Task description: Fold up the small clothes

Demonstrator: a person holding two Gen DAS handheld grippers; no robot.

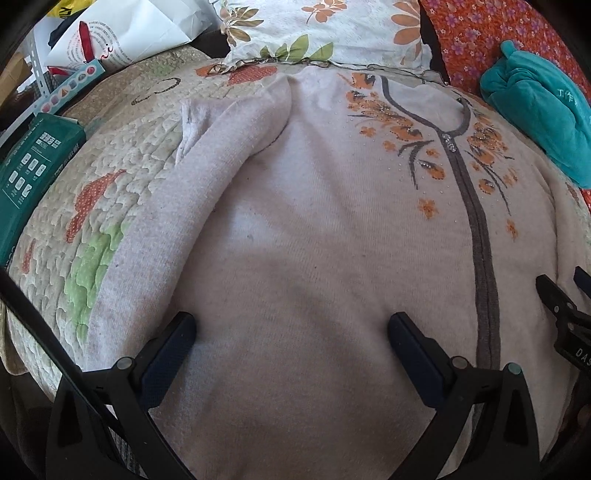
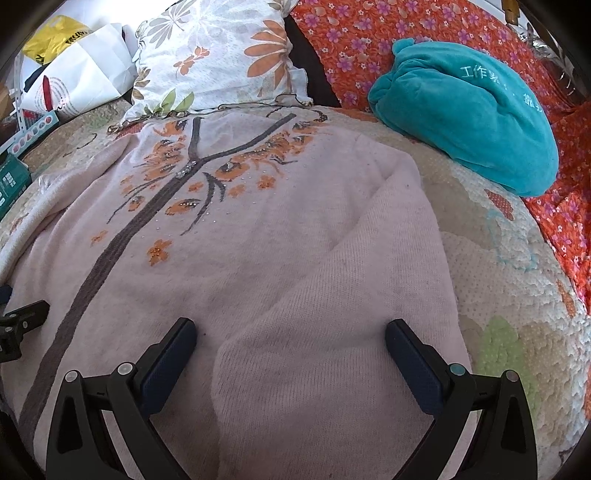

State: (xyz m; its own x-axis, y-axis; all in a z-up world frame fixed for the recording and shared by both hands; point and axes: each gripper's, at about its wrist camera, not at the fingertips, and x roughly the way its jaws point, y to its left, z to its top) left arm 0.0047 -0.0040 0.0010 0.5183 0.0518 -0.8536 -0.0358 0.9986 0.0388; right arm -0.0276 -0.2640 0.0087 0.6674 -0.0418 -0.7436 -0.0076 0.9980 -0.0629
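A pale pink knitted top [image 1: 314,229] with an orange flower print and a grey centre stripe lies flat on a quilted bed. Both sleeves are folded in over its body: one [image 1: 207,162] shows in the left wrist view, the other [image 2: 351,295] in the right wrist view. My left gripper [image 1: 291,332] is open and empty, low over the top's lower left part. My right gripper [image 2: 291,339] is open and empty, over the folded right sleeve. The right gripper's edge shows at the far right of the left wrist view [image 1: 569,317].
A quilted bedspread [image 1: 110,192] lies under the top. A floral pillow [image 2: 218,55] lies at the head. A teal plush bundle [image 2: 469,114] sits at the right on an orange floral cloth [image 2: 376,33]. A green box [image 1: 33,173] and white bags [image 1: 122,33] lie at the left.
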